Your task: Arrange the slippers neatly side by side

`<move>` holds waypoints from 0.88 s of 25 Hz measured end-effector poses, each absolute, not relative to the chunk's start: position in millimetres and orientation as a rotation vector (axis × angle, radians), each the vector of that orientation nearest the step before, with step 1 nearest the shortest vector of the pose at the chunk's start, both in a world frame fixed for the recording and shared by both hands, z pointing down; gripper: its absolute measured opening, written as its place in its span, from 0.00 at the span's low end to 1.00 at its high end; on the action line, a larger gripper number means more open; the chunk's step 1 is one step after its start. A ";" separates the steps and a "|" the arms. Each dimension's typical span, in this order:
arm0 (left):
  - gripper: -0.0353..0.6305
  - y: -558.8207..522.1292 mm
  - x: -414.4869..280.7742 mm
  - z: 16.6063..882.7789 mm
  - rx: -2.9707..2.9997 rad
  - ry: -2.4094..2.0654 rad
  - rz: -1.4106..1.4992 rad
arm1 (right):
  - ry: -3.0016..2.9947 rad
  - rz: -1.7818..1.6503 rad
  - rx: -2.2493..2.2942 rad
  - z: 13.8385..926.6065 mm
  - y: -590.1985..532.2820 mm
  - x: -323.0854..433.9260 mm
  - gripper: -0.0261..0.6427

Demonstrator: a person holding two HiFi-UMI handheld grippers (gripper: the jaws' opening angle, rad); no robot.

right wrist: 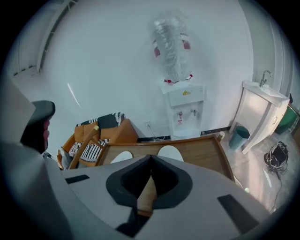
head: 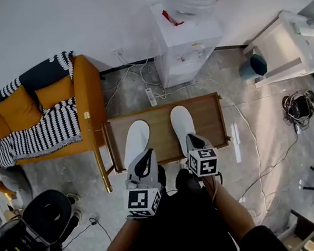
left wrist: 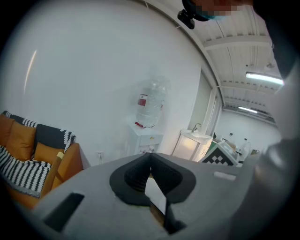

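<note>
Two white slippers lie on a low wooden table, toes pointing away from me. The left slipper is angled slightly and sits a bit nearer than the right slipper, with a gap between them. My left gripper hovers over the left slipper's heel with its jaws shut and nothing in them. My right gripper is over the right slipper's heel, also shut and empty. In the right gripper view both slippers show just beyond the closed jaws. The left gripper view points up at the wall.
An orange sofa with a striped blanket stands left of the table. A white water dispenser is behind it, with a power strip and cables on the floor. At right are a white cabinet and a teal bin.
</note>
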State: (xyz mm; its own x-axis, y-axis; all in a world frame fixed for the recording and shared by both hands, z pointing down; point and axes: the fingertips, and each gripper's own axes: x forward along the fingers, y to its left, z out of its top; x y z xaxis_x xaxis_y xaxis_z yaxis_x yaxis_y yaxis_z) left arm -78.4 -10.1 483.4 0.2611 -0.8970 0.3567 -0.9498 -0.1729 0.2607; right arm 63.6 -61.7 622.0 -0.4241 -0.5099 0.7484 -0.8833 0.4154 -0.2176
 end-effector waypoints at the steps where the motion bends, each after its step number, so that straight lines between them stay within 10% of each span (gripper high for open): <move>1: 0.08 -8.9 -77.1 482.6 2.115 -1.678 0.166 | -2.105 0.799 1.180 613.7 -60.6 63.1 0.06; 22: 0.08 17.2 -49.6 475.5 2.135 -1.722 0.183 | -2.507 0.480 1.201 453.9 9.7 57.7 0.06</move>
State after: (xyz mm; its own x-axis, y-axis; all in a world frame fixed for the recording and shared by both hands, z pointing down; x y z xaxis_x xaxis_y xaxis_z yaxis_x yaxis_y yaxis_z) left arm -49.6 17.2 475.5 0.2365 -0.9107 0.3386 -0.9615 -0.1691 0.2167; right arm 57.7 9.7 453.9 -0.5960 -0.6836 0.4213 -0.7909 0.5904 -0.1609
